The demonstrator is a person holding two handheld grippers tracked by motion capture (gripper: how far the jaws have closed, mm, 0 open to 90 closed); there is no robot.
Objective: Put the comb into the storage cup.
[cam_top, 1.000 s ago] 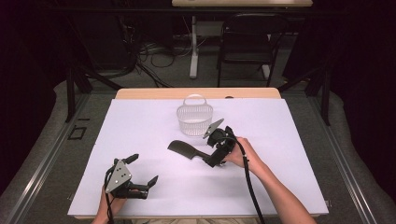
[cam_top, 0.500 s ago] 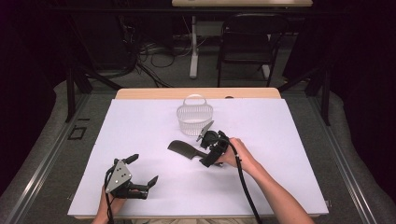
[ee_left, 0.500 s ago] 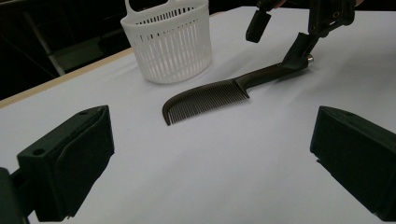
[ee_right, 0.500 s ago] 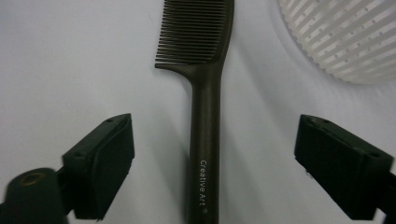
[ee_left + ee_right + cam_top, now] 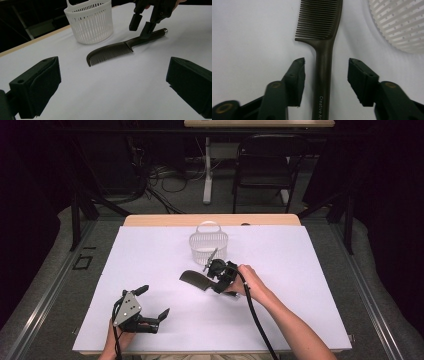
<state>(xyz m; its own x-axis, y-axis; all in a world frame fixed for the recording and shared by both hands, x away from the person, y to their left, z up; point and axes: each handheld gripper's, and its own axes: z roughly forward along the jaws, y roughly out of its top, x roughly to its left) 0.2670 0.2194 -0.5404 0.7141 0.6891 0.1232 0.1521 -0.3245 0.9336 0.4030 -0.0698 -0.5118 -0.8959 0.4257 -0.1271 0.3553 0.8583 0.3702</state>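
Your right gripper (image 5: 325,75) has just been closing its jaws, which straddle the comb (image 5: 323,47) handle with gaps either side. The white basket (image 5: 208,245) near it looks empty. Your left gripper (image 5: 152,302) rests with jaws wide apart.

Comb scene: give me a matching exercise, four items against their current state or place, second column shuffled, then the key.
Column one:
1. comb
2. basket
3. right tongs
4. left tongs

Column two:
A. white, upright near the far edge of the table
B. open, near the table's front edge, nothing between its jaws
C. dark, flat on the table, handle between two jaws
D. jaws on either side of the comb handle, pads not yet touching it, having just been closing

Pairs: 1-C, 2-A, 3-D, 4-B
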